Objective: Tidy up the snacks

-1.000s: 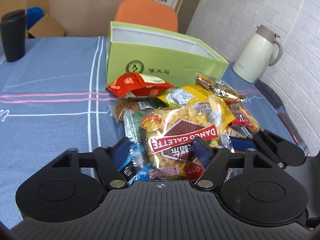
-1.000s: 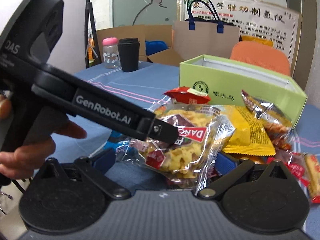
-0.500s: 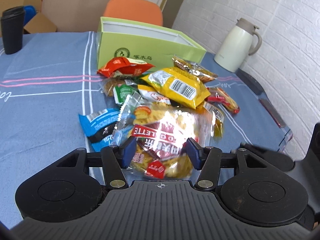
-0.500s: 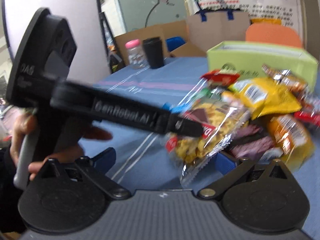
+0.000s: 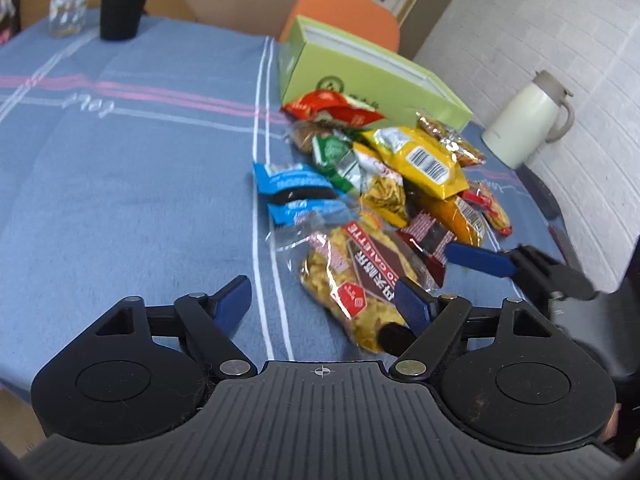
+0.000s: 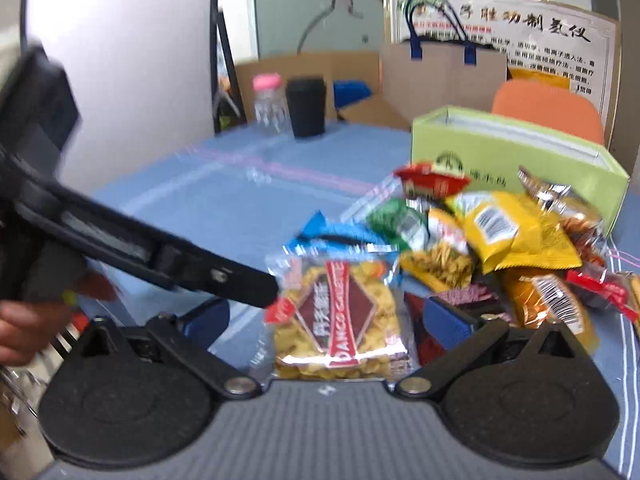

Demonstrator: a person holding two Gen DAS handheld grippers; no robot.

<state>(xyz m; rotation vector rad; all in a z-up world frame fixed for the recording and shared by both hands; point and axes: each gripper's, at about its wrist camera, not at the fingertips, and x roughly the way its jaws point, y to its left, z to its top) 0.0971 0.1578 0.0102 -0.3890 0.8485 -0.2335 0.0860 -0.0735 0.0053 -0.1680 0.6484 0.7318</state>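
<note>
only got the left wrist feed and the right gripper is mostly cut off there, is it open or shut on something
observer: Open. In the right wrist view the right gripper has both fingers spread wide, and the galette bag lies between them, not pinched.
operator: where does my left gripper sit against that bag
observer: Seen from the right side, the tip of the left gripper overlaps the bag's upper-left corner. I cannot confirm contact.
operator: whats past the green box
observer: A brown paper bag with blue handles shows beyond the green box.
</note>
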